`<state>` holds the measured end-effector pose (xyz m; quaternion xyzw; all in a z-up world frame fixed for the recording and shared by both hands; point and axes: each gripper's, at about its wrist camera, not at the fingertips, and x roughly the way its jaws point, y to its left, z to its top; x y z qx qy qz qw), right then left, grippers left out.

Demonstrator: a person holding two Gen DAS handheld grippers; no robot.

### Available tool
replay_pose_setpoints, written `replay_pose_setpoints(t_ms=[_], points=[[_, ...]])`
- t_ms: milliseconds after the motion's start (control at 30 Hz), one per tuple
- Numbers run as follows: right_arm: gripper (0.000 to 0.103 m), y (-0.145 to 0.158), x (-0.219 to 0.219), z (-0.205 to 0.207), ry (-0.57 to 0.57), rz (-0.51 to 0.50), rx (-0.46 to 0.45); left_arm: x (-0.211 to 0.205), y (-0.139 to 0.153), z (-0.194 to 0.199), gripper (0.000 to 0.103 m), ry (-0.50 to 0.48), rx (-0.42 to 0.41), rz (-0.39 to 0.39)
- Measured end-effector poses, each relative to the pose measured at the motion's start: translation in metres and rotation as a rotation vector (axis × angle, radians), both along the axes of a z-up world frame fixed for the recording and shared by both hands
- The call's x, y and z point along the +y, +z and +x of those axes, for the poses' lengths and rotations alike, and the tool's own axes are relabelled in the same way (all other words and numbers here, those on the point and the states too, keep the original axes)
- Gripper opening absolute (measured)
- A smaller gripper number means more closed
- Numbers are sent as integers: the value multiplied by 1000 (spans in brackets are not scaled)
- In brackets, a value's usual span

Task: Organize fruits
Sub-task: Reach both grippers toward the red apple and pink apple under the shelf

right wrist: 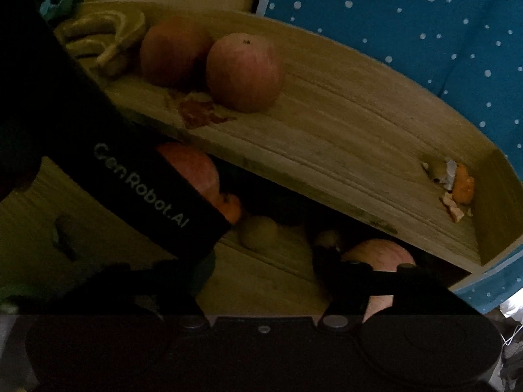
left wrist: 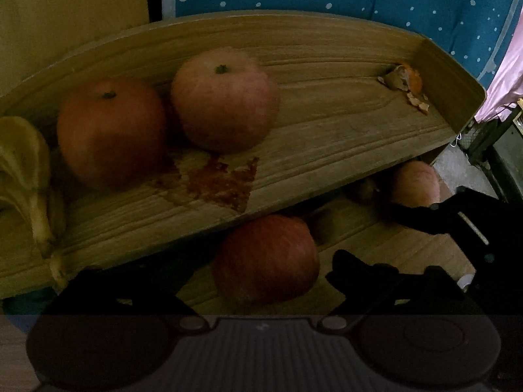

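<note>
- Left wrist view caught a red apple (left wrist: 266,258) sitting on the lower wooden shelf (left wrist: 392,245), right between the spread fingers of the left gripper (left wrist: 228,281), which gripped nothing.
- Up at 11 o'clock, two more apples (left wrist: 111,130) (left wrist: 225,99) sat touching each other on the upper wooden tray (left wrist: 327,130), with a banana bunch (left wrist: 26,170) just beside them at 9 o'clock.
- Over at 2 o'clock, orange peel scraps (left wrist: 407,81) lay in the tray's far corner, and a dark reddish stain (left wrist: 222,179) marked the wood in front of the apples.
- Right wrist view showed the right gripper (right wrist: 261,281) down at the lower shelf, its right finger (right wrist: 343,271) crossing in front of another apple (right wrist: 379,254); whether it gripped that fruit, I could not tell.
- A small brownish fruit (right wrist: 258,232) rested near the centre, beside the other gripper's black body (right wrist: 147,189) printed with pale lettering.
- Blue dotted fabric (right wrist: 408,32) filled the background at 1 o'clock.
</note>
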<state>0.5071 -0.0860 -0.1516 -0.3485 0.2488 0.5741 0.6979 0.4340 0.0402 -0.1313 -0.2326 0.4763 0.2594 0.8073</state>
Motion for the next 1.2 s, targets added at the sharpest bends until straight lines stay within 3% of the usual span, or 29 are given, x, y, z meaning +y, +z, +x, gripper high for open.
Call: replay_pose_setpoints(t_ms=[333,533,667,1200], points=[[50,-8,19,12,-14,-19,66,5,-4,2,74,7,1,-23],[42,-7,27,15,-13,-13,85,7,-5,1,74,17,-5,-32],[31,-9,27,20,-20,-5,111,6,-5,0,74,23,-7,-31],[31,-1,5,4,-55,-17,164,1,-4,-12,73,11,-10,-45]])
